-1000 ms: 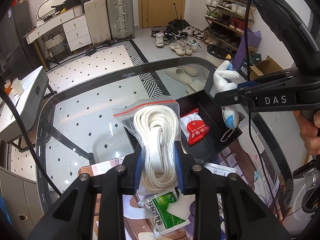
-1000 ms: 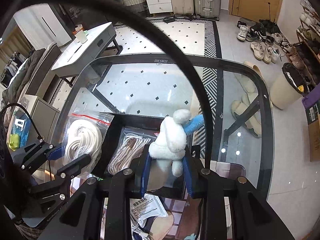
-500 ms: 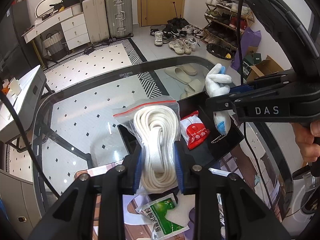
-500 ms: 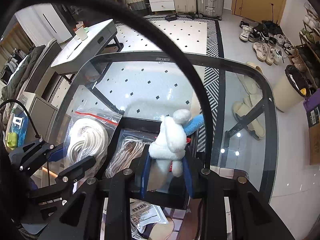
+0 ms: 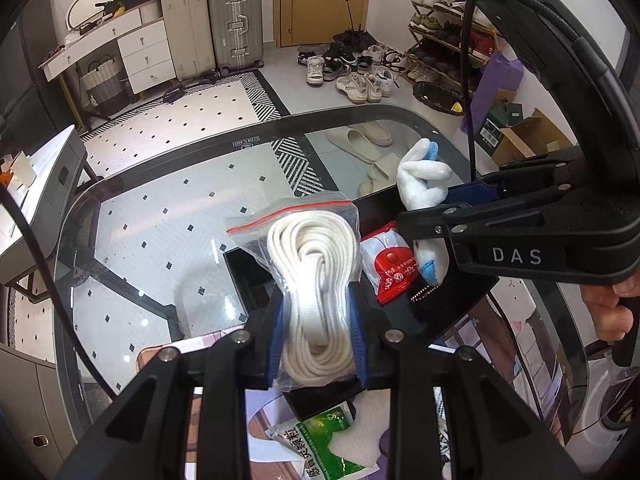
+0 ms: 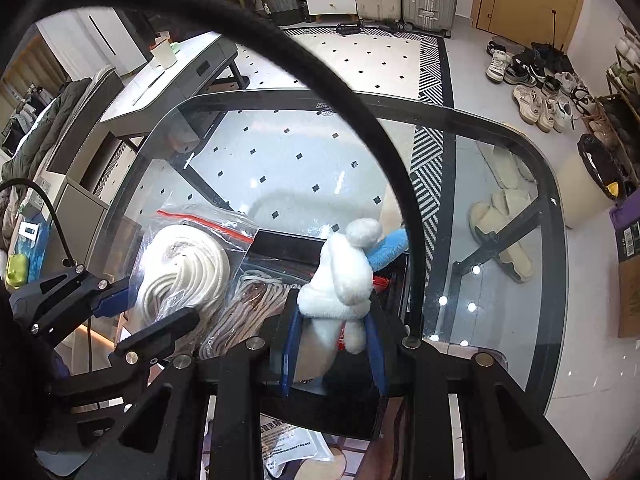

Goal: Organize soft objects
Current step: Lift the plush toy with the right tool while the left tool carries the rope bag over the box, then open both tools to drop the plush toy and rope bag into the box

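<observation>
Now the left gripper [image 5: 316,336] clamps a bagged white rope [image 5: 314,280]; the right gripper [image 6: 332,344] grips a white plush toy [image 6: 340,280] above the black tray [image 5: 448,312].

We read "DAS" in white letters on the black body of the right gripper [image 5: 436,216]. The red packet [image 5: 390,268] in the black tray [image 5: 452,304] carries the words "balloon glue". The green and white sachet [image 5: 320,448] has Chinese characters. A small printed stamp [image 5: 247,142] on the glass desk [image 5: 168,216] rim is too small to read.
</observation>
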Motion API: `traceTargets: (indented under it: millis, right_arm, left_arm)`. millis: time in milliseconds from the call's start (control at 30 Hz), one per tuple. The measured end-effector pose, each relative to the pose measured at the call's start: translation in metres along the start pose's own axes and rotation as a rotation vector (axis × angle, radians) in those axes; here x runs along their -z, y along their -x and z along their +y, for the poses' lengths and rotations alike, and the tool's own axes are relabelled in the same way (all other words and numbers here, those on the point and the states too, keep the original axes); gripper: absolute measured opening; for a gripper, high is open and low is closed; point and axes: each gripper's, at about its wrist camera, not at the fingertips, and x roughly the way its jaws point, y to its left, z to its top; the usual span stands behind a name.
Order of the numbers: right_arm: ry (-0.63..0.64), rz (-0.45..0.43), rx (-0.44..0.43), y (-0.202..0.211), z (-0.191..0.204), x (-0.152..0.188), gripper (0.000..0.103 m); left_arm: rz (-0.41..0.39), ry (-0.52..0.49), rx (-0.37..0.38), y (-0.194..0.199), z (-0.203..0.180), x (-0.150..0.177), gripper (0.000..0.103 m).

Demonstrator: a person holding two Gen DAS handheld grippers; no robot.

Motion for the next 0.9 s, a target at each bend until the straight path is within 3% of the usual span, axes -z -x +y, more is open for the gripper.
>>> traceTargets:
  millis: [233, 900]
  right_arm:
    - [0.051, -0.021, 0.043, -0.007, 0.006, 0.001, 0.029]
    - [0.067, 0.008, 0.034, -0.037, 0.01, 0.01, 0.03]
  left_arm:
    - [0.009, 0.004, 0.009, -0.008, 0.0, -0.001, 0.027]
    - [0.054, 0.012, 0.027, -0.029, -0.005, 0.006, 0.027]
